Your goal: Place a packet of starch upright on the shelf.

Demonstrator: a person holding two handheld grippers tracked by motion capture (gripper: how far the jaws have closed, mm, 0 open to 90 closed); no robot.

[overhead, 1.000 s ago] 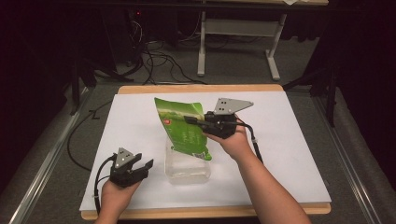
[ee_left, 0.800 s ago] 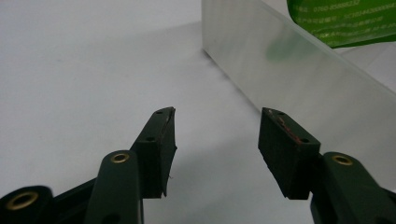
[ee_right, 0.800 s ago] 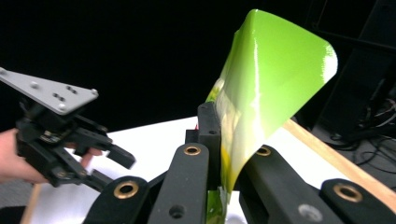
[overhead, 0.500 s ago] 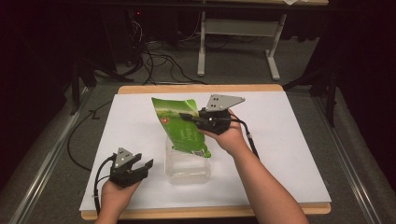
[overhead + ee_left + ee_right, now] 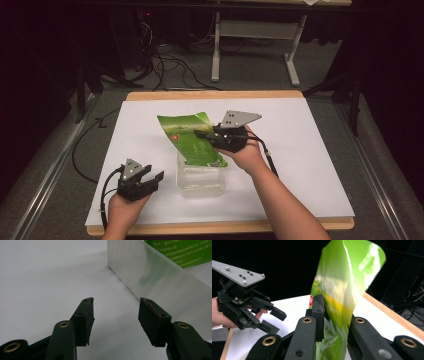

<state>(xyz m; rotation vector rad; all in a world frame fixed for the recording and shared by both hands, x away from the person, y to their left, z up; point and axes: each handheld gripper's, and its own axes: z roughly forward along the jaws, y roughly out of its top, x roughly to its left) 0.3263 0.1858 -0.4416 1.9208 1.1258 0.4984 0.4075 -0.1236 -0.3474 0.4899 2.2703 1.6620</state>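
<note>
The green pouch (image 5: 192,141) carries a small red badge and pale printing on its face, too blurred to read from above; in the left gripper view rows of light characters run across its green panel (image 5: 186,252), too small for me to make out. The right gripper (image 5: 202,135) has its jaws closed on the pouch's edge, holding it tilted in the air just past the 12 o'clock side of the clear plastic container (image 5: 201,175), its lower corner overlapping the container's rim; in the right gripper view the glossy green film (image 5: 342,295) runs up between the two black jaws. The left gripper (image 5: 150,178) sits near the table's 7 o'clock corner, at 9 o'clock of the container, jaws well apart with nothing between them.

The white sheet (image 5: 320,150) covers a wood-edged table (image 5: 215,94); grey carpet, loose black cables (image 5: 170,65) and a white desk frame (image 5: 255,35) lie at 12 o'clock; the room beyond is dark. The container's contents cannot be told.
</note>
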